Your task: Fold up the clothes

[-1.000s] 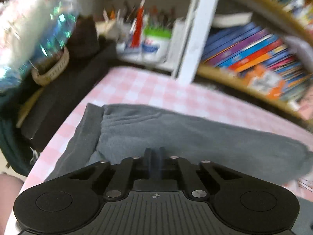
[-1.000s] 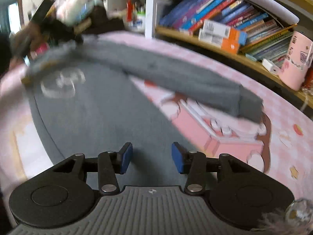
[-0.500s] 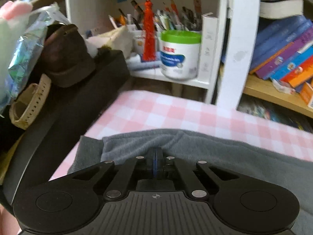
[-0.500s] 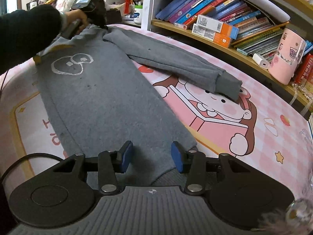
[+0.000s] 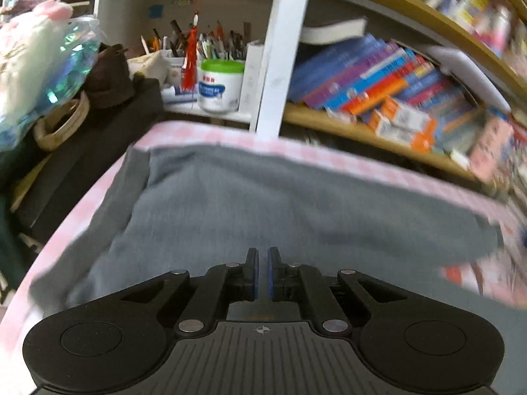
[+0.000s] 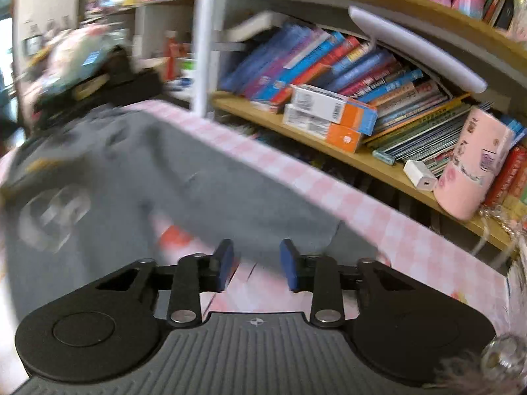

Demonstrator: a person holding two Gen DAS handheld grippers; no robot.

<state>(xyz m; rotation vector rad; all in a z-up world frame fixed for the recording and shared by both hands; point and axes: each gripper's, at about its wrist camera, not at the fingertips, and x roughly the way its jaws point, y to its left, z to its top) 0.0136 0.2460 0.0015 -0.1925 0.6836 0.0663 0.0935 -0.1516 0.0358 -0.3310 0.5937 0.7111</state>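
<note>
The left gripper [image 5: 262, 271] is hovering over the grey sweatshirt [image 5: 263, 204] with its jaws a sliver apart, nothing between them. The right gripper [image 6: 256, 265] is closing — jaws partly apart, empty, poised at the sleeve cuff [image 6: 349, 240]. The sweatshirt is lying flat on the pink checked tablecloth [image 6: 378, 217], sleeve stretched along the edge by the bookshelf [image 6: 362, 161]. Half a second ago the right gripper was sitting over the hem — now it is facing the cuff.
</note>
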